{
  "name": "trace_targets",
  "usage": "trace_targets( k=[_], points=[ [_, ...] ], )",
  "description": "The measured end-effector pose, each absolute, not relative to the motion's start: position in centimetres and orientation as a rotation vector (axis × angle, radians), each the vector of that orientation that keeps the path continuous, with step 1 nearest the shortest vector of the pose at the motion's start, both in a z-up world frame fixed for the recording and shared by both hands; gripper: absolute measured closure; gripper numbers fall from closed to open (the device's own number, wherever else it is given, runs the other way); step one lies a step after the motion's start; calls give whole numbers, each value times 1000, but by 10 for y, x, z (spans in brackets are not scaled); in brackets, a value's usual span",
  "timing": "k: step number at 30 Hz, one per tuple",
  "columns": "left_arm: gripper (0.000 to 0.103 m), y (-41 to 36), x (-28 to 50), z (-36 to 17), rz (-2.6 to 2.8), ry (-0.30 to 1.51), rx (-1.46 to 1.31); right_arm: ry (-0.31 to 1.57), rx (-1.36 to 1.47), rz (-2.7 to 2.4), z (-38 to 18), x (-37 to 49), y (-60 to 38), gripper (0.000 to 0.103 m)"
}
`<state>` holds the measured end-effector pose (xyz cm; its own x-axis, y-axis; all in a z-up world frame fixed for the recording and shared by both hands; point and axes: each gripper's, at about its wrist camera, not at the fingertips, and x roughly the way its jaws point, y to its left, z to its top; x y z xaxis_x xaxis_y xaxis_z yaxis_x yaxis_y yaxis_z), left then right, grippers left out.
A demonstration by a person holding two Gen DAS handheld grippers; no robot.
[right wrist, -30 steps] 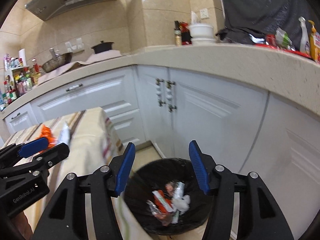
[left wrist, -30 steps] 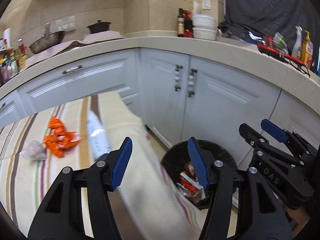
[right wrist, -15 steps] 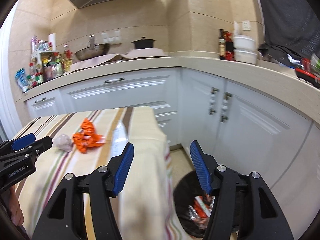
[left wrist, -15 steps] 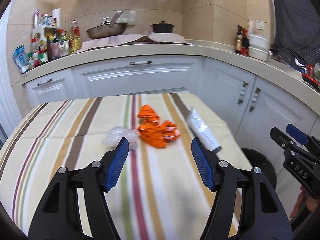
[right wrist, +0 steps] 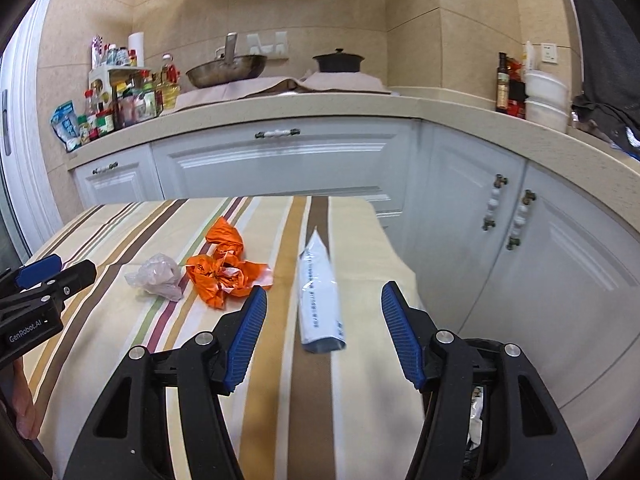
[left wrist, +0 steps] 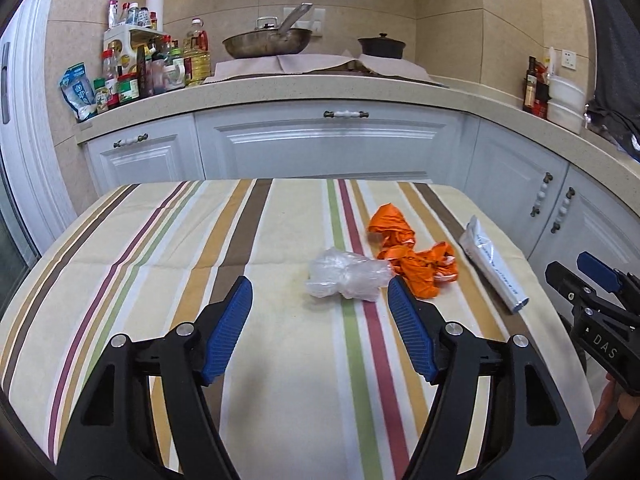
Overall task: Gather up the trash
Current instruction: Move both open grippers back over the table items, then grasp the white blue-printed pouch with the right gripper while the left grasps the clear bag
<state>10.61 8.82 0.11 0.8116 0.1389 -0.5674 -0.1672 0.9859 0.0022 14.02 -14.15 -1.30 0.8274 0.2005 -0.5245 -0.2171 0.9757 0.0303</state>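
Three pieces of trash lie on the striped tablecloth: a crumpled clear plastic bag, an orange wrapper and a white tube-like packet. My left gripper hovers just short of the clear bag, its jaws opening with nothing between them. My right gripper stands open over the near end of the white packet, not touching it. The orange wrapper and clear bag lie to its left. A black bin shows only as a sliver by the right finger.
White kitchen cabinets wrap around behind and to the right of the table. The counter holds bottles and jars, a wok and a dark pot. The table's right edge drops off toward the cabinet doors.
Both grippers swung left from over the bin to the table. The left now faces the clear bag, the right faces the white packet. The left jaws have spread wider.
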Motion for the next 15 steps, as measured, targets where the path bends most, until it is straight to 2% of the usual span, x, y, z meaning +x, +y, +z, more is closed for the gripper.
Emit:
trace_targets(
  k=[6, 9, 15],
  points=[
    [33, 95, 123, -10, 162, 643, -53, 606, -38, 236, -22, 163, -131, 42],
    [28, 97, 132, -17, 145, 676, -68, 647, -27, 245, -28, 175, -128, 42],
    [25, 96, 146, -24, 123, 705, -72, 731, -17, 235, -39, 197, -126, 40]
  ],
)
